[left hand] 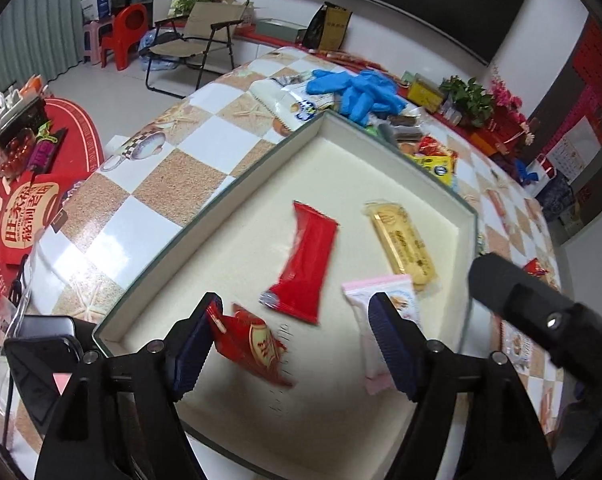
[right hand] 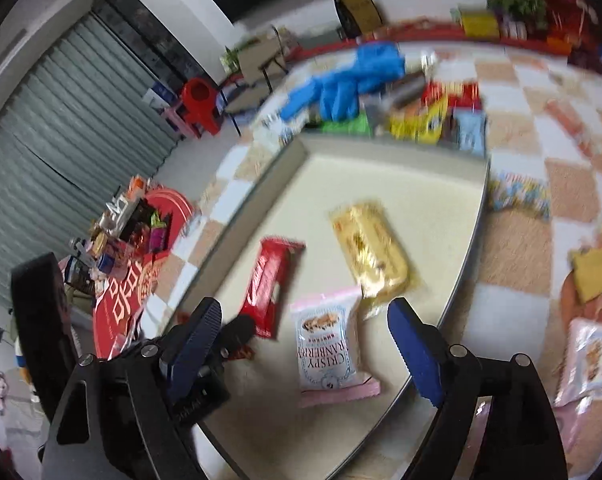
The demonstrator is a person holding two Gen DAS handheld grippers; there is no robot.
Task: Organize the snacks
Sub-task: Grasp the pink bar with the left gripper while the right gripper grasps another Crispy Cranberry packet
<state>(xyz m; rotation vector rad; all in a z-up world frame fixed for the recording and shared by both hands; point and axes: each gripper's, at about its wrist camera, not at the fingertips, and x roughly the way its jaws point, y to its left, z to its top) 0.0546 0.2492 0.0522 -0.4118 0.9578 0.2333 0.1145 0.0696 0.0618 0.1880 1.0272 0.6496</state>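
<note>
Left claw spread wide over the near end of the shallow box on the checkered desk; a small red packet lies blurred inside the box just off the left finger, whether touching it I cannot tell. Right claw also spread wide and empty, with the pink cranberry packet lying in the box between its fingers. Beyond it in the box, the long red packet and the yellow biscuit packet lie side by side, apart.
</note>
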